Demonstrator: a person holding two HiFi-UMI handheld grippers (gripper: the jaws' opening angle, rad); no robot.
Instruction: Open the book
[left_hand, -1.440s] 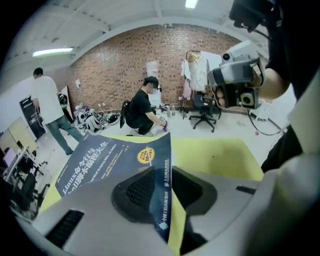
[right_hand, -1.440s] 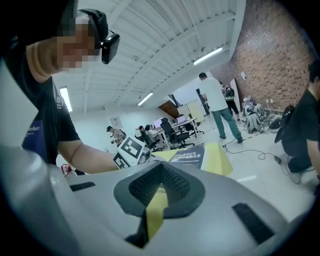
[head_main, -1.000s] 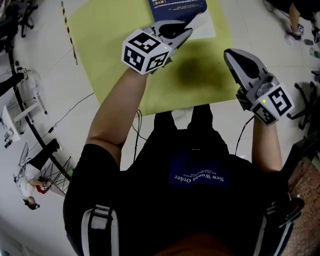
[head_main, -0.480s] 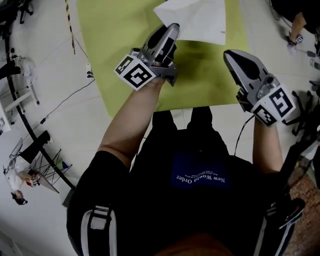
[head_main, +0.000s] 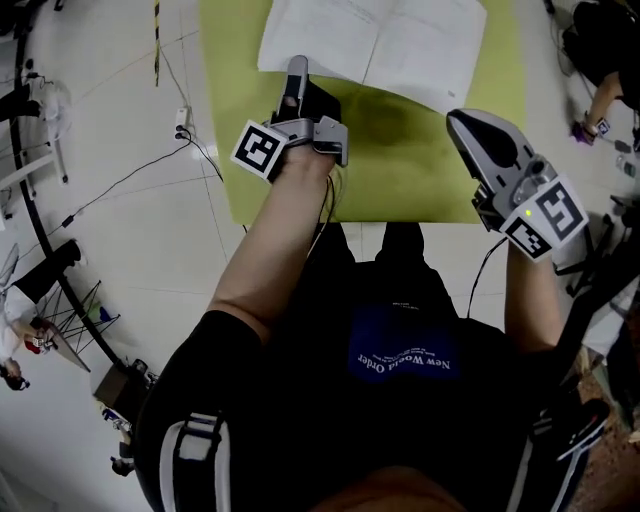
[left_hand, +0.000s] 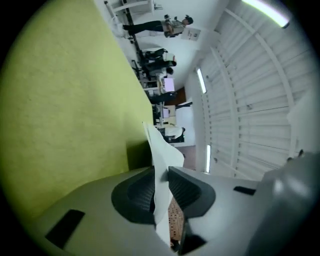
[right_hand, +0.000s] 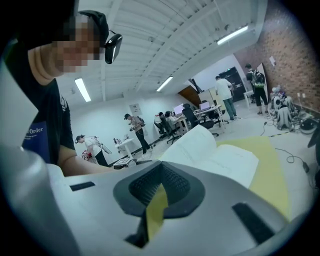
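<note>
One page (left_hand: 159, 150) of the book (head_main: 380, 45) is pinched between the pads of your left gripper (head_main: 297, 72), which lies rolled on its side at the book's near left corner. In the left gripper view the white sheet runs straight through the closed jaws, with the green mat (left_hand: 65, 100) alongside. To the right of that, the book lies open on the mat, white pages up, though from the right gripper view its left half arches up instead of lying flat. Farther right, your right gripper (head_main: 465, 120) hovers over the mat's near right part, apart from the book. Its jaws are pressed together on nothing, with only a sliver of mat showing below the pads. I judge the opening nearly finished: you are laying down the page you hold. The next move calls for lowering the left gripper until that page rests on those beneath, then spreading the jaws and drawing away sideways so the pads don't crease the paper. Your right gripper could steady the right-hand page if the book tries to spring shut.
</note>
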